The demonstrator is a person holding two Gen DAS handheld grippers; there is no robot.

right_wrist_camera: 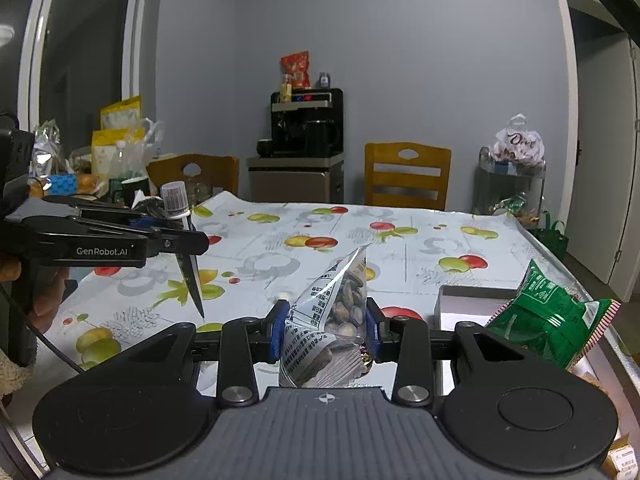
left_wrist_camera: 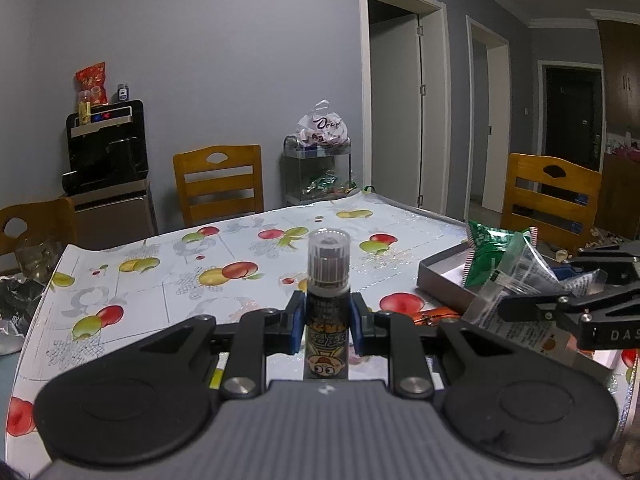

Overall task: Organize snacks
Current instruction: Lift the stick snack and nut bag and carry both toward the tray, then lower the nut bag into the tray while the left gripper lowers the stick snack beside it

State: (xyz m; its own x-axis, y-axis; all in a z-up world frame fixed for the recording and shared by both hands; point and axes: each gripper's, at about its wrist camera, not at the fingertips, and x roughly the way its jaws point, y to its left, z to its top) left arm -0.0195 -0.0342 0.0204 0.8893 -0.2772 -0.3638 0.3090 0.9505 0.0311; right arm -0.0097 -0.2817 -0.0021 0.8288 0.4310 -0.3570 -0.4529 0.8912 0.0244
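Note:
My left gripper (left_wrist_camera: pixel 327 322) is shut on a dark spouted snack pouch (left_wrist_camera: pixel 328 268) with a clear ribbed cap and a cartoon print, held upright above the fruit-patterned table (left_wrist_camera: pixel 168 280). In the right wrist view the same pouch (right_wrist_camera: pixel 188 256) tapers down to a point below the left gripper (right_wrist_camera: pixel 180 236). My right gripper (right_wrist_camera: pixel 326 330) is shut on a clear bag of nuts (right_wrist_camera: pixel 340 304) with printed text. A green snack packet (right_wrist_camera: pixel 548 316) leans in an open grey box (right_wrist_camera: pixel 460 296) at the table's right edge. From the left wrist view the right gripper (left_wrist_camera: pixel 516 308) is beside that box (left_wrist_camera: pixel 440 276).
Wooden chairs (left_wrist_camera: pixel 219 180) (left_wrist_camera: pixel 548 196) stand at the table's far side and right end. A black water dispenser (right_wrist_camera: pixel 306 120) stands on a cabinet against the wall, and a wire cart (left_wrist_camera: pixel 318 172) carries a white bag. Bags and bottles (right_wrist_camera: pixel 116 148) crowd the far left.

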